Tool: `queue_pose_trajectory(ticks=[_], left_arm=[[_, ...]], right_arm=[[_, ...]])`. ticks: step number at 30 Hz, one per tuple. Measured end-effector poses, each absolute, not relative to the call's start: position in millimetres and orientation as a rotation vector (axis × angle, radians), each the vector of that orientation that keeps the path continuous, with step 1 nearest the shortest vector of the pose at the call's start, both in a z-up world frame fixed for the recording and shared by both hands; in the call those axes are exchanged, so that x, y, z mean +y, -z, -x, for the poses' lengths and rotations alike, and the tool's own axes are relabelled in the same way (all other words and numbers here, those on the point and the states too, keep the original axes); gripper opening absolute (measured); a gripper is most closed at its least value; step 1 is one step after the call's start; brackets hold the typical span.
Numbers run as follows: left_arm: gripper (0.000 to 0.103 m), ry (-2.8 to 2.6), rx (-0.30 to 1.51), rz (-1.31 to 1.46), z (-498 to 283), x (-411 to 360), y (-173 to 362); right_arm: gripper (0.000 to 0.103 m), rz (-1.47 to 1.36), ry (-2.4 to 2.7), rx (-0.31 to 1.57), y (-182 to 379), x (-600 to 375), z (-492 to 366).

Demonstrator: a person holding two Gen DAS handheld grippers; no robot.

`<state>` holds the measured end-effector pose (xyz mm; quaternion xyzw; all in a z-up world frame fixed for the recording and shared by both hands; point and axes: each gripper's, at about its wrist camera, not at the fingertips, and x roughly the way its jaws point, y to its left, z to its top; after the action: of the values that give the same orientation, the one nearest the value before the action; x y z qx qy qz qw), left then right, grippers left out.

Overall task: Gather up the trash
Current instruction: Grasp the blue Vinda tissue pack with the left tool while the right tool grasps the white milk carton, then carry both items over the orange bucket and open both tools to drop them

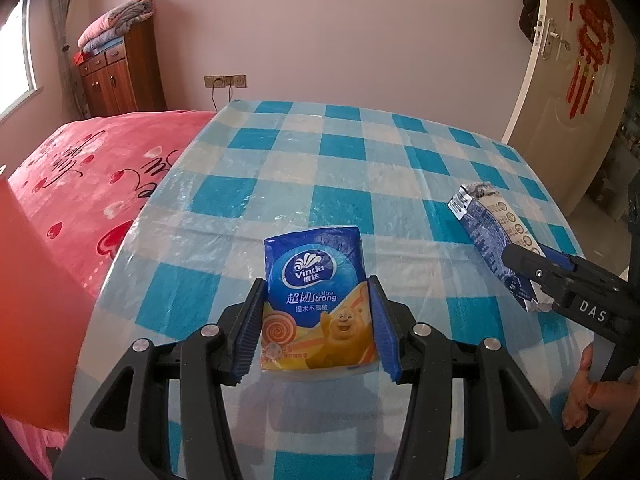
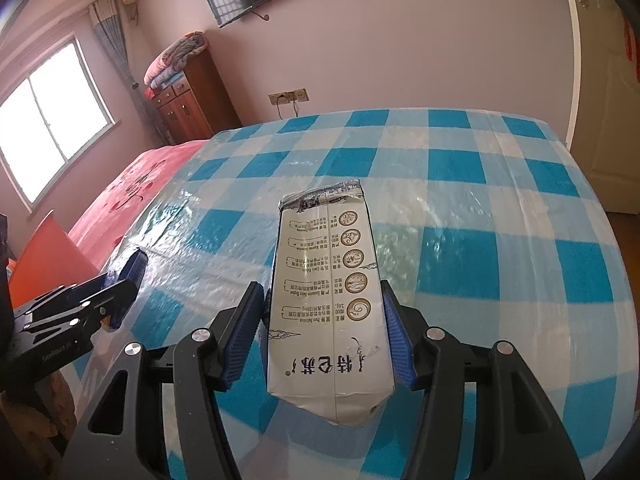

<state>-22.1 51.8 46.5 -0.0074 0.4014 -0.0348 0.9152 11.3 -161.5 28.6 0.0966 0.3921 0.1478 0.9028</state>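
The left gripper point(image 1: 316, 326) has its 2 blue ribbed pads point(image 1: 249, 334) pressed against the sides of a Vinda tissue pack point(image 1: 316, 300), which sits between them with its blue top pointing away from the camera. The right gripper point(image 2: 320, 330) clamps a flattened milk carton point(image 2: 328, 300) the same way, pads on both long edges, the crumpled open end reaching forward. Both pieces of trash look lifted just above the checked tablecloth point(image 1: 340, 152), though whether either one touches the cloth cannot be told.

In the left wrist view the carton point(image 1: 494, 240) shows well off to the right, apart from the tissue pack, with the person's hand point(image 1: 588, 392) on the handle below it.

The step in hand appears to be carrying both items off to a bin. To do it well, each grip should stay firm but not crushing: the tissue pack is soft and may slide out if squeezed unevenly, and the carton is held low, so its long free end could swing.

No bin or bag is in view. An orange-red shape point(image 1: 28, 300) at the left edge is blurred and cut off; it cannot be identified. The carton's underside is hidden.
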Motion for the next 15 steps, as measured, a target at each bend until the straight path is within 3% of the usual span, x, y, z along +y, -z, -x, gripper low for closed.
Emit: queue_pose_trajectory(ticks=[15], left_arm=[[0.051, 0.042, 0.735, 0.003, 67.3, 82.7, -81.6]], right_arm=[[0.058, -0.184, -0.330, 0.806, -46.6, -130.9, 34.3]])
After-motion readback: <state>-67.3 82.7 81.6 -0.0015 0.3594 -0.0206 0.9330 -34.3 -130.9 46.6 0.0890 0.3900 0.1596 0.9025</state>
